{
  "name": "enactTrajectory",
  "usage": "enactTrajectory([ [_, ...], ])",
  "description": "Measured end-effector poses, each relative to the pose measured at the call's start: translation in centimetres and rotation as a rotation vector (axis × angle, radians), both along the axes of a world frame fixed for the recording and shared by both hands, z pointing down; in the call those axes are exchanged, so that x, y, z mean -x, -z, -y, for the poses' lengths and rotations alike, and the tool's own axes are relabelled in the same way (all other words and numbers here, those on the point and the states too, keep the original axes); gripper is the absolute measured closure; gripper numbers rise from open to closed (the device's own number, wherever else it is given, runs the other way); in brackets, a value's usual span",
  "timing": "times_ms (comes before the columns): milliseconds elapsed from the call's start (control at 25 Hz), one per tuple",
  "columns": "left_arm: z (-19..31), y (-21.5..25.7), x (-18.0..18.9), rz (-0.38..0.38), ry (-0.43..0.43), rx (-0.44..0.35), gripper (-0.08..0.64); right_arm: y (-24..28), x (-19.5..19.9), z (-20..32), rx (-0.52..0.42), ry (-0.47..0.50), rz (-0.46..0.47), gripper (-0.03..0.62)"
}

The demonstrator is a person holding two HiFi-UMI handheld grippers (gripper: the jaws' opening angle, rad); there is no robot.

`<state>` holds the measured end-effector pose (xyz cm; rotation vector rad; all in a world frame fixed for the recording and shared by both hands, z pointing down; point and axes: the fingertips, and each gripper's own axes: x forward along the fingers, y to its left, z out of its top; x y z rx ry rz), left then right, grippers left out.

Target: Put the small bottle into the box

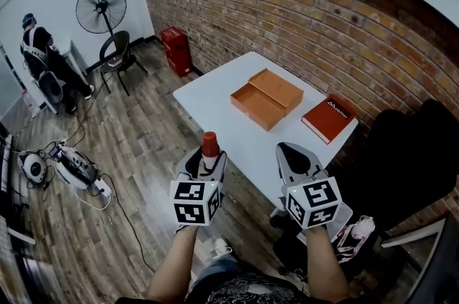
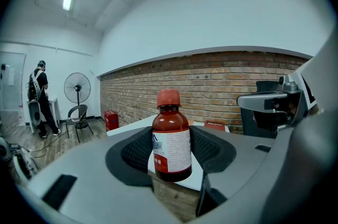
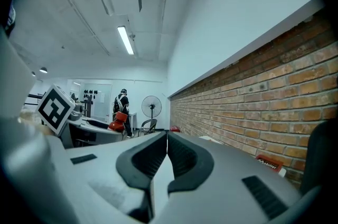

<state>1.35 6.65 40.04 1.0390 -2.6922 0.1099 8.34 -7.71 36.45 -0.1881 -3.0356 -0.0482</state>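
A small brown bottle (image 2: 171, 138) with a red cap and a white label stands upright between the jaws of my left gripper (image 2: 171, 157), which is shut on it. From the head view the bottle (image 1: 209, 146) is held at the near left edge of the white table (image 1: 215, 98). The open orange box (image 1: 266, 99) lies in the middle of the table, its lid laid beside it. To the right my right gripper (image 1: 295, 159) hangs over the table's near edge. Its jaws (image 3: 165, 157) are pressed together with nothing between them.
A red book (image 1: 329, 117) lies on the table to the right of the box. A black chair (image 1: 405, 159) stands at the right. Far left on the wooden floor are a fan (image 1: 101, 7), a chair (image 1: 118, 55), a person (image 1: 43, 55) and cabled equipment (image 1: 64, 166).
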Motion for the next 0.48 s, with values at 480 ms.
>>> enactTrajectory([
  [480, -2.3, 1.1, 10.3, -0.004, -0.032, -0.008, 0.327, 0.9, 9.9, -2.5, -0.007, -0.028, -0.011, 0.571],
])
